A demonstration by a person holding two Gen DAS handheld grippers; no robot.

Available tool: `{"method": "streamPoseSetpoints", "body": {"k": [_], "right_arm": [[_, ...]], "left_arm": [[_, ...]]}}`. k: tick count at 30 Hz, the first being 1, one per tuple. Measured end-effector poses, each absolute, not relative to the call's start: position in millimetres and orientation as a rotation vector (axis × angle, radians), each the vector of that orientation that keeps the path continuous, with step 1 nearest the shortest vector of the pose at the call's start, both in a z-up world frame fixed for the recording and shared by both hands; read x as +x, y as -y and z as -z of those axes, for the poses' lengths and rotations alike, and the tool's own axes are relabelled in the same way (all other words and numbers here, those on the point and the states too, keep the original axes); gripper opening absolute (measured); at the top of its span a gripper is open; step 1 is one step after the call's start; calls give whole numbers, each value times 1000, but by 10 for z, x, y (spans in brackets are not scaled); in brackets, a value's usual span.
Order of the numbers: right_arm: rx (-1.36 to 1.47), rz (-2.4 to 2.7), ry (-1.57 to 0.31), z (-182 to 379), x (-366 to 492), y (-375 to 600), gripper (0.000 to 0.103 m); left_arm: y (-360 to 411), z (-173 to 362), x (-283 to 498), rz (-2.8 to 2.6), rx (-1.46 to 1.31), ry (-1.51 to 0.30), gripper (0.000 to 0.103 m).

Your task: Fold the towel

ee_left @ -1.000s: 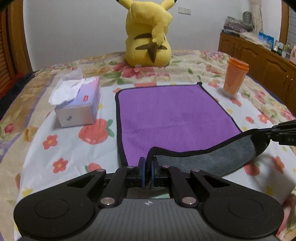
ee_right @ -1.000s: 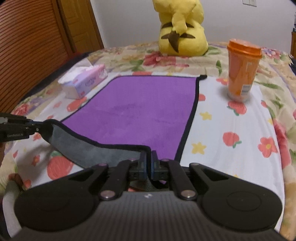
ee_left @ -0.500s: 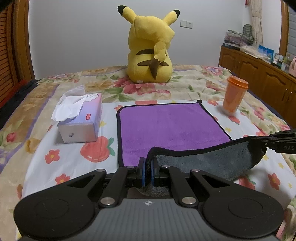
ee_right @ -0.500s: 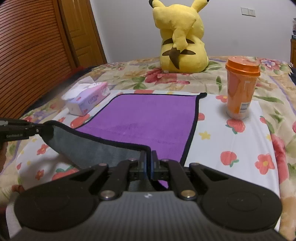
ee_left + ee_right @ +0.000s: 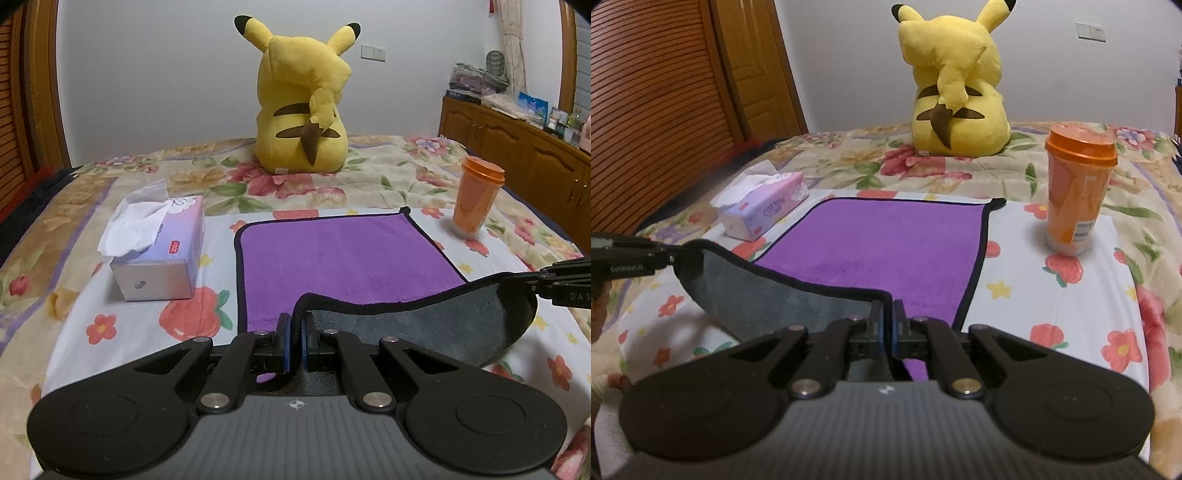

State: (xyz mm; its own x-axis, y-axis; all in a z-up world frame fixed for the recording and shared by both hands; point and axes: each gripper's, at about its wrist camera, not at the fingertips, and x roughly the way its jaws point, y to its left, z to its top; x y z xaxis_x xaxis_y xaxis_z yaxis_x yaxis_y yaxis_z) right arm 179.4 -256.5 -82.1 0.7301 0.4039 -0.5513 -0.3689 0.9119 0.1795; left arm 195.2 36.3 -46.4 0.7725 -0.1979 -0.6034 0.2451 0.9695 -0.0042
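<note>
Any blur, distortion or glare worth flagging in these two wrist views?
Left wrist view: fisheye bows the door frame at the edge; towel and tissue box are sharp; lighting soft, no glare. Right wrist view: similar bowing; the left gripper at the edge looks slightly soft; orange cup is crisp.

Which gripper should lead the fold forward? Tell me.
Neither: both must move together. The left gripper and right gripper are each shut on a near corner of the purple towel, with its grey underside lifted between them and the far edge flat on the bed.
</note>
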Motion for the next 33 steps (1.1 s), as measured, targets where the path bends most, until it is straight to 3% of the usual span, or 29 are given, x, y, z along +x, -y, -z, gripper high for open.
{"method": "streamPoseSetpoints", "body": {"k": [33], "right_arm": [[21,-416,-601,879,2135,2626,4]], "left_arm": [[-273,587,2266,252,121,-607,8]]}}
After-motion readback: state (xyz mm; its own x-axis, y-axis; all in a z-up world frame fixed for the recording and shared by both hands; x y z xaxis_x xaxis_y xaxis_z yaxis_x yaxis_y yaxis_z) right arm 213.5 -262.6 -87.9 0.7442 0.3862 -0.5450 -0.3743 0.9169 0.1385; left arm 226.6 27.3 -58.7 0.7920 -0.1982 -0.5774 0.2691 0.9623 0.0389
